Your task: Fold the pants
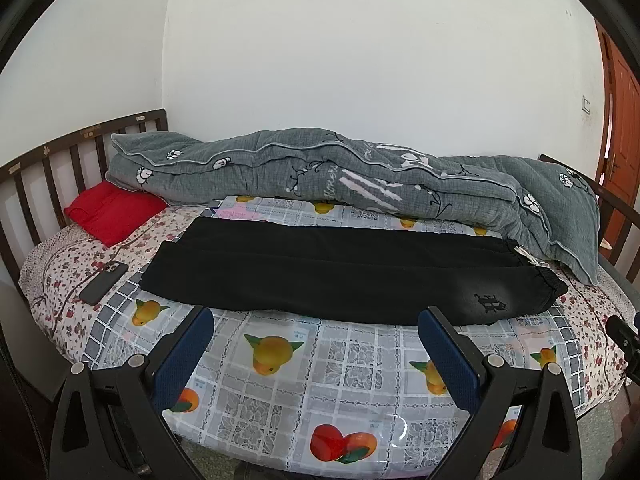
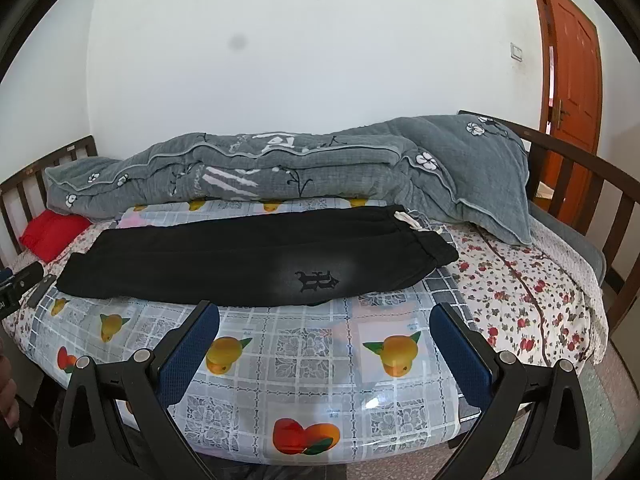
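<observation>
- Black sweatpants (image 1: 320, 268) lie flat on the bed's plastic fruit-print cover (image 1: 320, 364), already doubled leg over leg; waistband with white drawstring (image 1: 524, 252) at right, cuffs at left.
- Left gripper (image 1: 316, 322) spread wide, empty, hovering just short of the near edge of the pants; right gripper (image 2: 324, 316) likewise wide and empty.
- Risk: glossy cover looks slick, so a pinch could drag the whole garment instead of lifting one layer.
- Risk: grabbing only the top leg would peel the two layers apart, misaligning the fold.
- Risk: grey quilt (image 1: 360, 184) touches the far edge near the waistband; a lift there may snag it.
- Risk: phone (image 1: 104, 282) just beside the cuffs could get knocked or covered.
- Drawstring may trail out of the fold.
</observation>
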Available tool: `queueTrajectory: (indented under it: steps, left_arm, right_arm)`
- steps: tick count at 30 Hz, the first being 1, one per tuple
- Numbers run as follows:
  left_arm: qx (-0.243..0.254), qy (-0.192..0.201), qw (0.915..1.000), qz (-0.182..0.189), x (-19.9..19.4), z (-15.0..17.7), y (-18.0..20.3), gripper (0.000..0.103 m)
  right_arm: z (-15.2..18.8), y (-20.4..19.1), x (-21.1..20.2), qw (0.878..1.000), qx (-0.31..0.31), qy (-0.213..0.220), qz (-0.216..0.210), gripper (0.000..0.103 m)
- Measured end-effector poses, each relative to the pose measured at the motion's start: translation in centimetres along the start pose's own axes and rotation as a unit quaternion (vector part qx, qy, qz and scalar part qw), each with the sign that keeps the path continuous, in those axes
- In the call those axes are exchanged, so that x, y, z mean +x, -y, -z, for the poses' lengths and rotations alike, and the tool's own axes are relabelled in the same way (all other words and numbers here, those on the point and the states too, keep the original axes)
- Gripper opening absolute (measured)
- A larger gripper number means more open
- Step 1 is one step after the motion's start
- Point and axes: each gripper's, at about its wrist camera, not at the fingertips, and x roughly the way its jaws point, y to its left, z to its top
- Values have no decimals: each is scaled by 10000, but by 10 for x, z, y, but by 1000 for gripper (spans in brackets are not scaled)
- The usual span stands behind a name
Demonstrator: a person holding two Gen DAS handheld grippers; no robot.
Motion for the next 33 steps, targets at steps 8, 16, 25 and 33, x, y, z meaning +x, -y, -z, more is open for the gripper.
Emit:
queueTrajectory:
  steps: [8,16,25,33]
  left_arm:
    - [-3,-5,10000,1,0,0,0,103]
    - [2,-2,10000,1,-1,0,0,103]
    - [-4,-5,10000,5,-1,0,1,103]
    - [-4,-3,10000,2,-1,0,1,103]
  right_arm:
    - [-1,-1,-1,10000,10,-2,-8,103]
    - [-1,0,-2,10000,16,0,-10,103]
    - [0,1,-3,10000,26,9,-19,103]
    - [1,4,-8,10000,70,24,-22,103]
